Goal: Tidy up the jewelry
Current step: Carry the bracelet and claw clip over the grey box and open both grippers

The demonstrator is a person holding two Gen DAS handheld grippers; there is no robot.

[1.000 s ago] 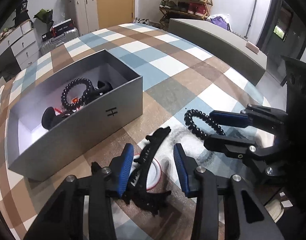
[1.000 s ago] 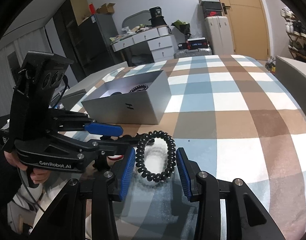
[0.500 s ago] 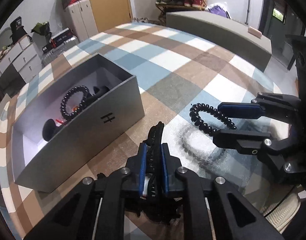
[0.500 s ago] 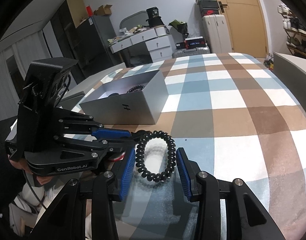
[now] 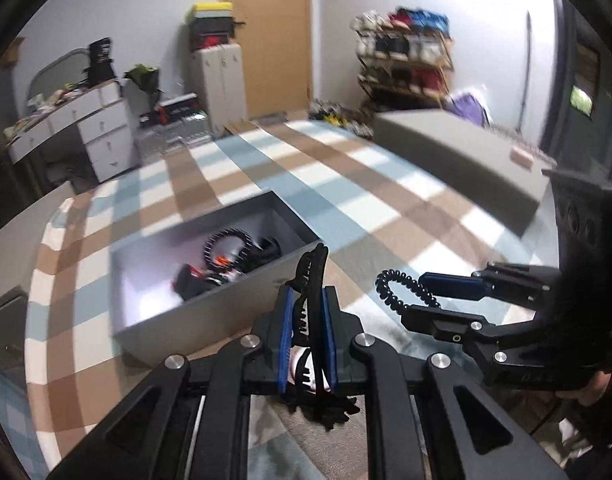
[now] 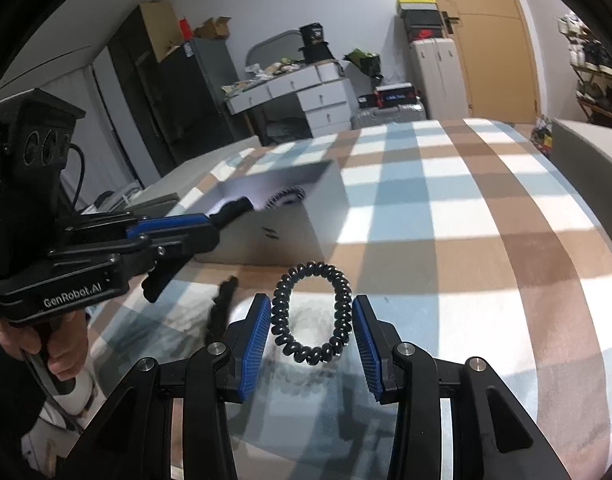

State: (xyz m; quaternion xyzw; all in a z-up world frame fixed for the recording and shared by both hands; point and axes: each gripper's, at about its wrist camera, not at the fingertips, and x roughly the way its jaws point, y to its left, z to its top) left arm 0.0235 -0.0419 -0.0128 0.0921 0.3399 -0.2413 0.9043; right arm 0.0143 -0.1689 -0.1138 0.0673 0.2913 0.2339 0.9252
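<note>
Since a second ago the left gripper has closed on the black toothed hair clip and lifted it off the checked cloth, tilted down toward the grey box. The right gripper sits low, blue pads pinching the black spiral hair tie. The box already holds dark bead-like pieces.
</note>
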